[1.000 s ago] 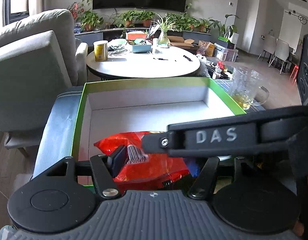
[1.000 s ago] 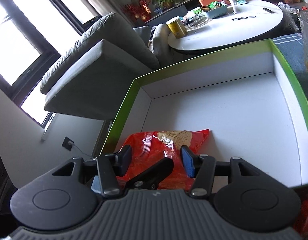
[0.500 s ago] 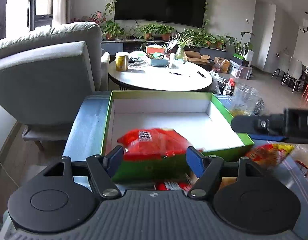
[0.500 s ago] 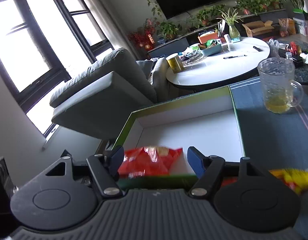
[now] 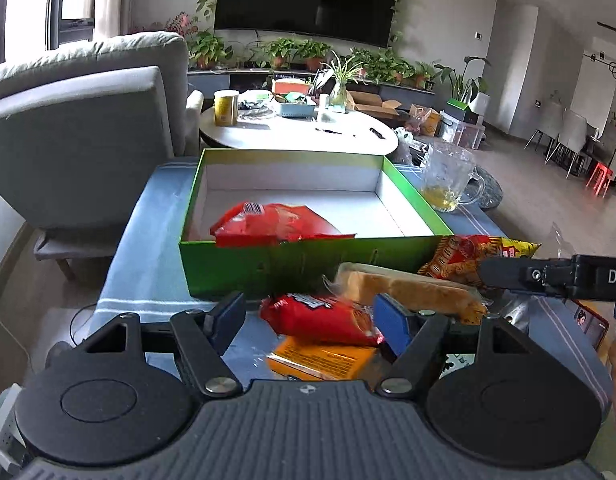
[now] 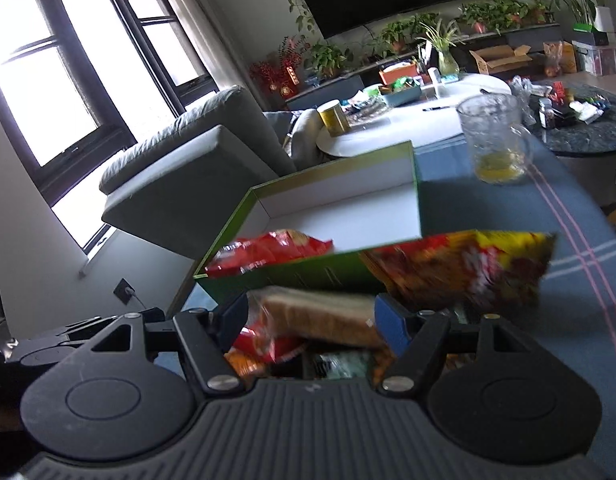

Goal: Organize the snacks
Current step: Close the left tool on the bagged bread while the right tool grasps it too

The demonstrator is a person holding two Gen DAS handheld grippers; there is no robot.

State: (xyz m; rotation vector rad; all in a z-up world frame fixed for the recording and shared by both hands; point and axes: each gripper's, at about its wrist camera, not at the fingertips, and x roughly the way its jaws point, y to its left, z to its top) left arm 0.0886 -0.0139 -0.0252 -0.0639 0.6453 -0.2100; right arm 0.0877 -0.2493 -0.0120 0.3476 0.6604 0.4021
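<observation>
A green box (image 5: 267, 268) with a white inside holds one red snack packet (image 5: 275, 224) near its front wall. In front of the box lie a red packet (image 5: 320, 318), an orange carton (image 5: 320, 360), a clear-wrapped bread pack (image 5: 408, 288) and a yellow-red chip bag (image 5: 476, 256). My left gripper (image 5: 310, 320) hovers over that pile; its jaws are opening and the pads touch nothing. My right gripper (image 6: 312, 322) stands open above the bread pack (image 6: 320, 316), beside the chip bag (image 6: 468, 268). The boxed red packet (image 6: 267, 252) shows behind the green box's front wall (image 6: 291, 276).
A glass mug (image 5: 448, 184) with a little yellow liquid stands on the blue cloth right of the box. A grey sofa (image 5: 87, 128) is at the left. A cluttered round white table (image 5: 299, 136) lies beyond.
Both grippers have drawn back out of the box and a little up. The red packet stays inside the box. The left jaws have spread wider, and the snack pile has come into view.
</observation>
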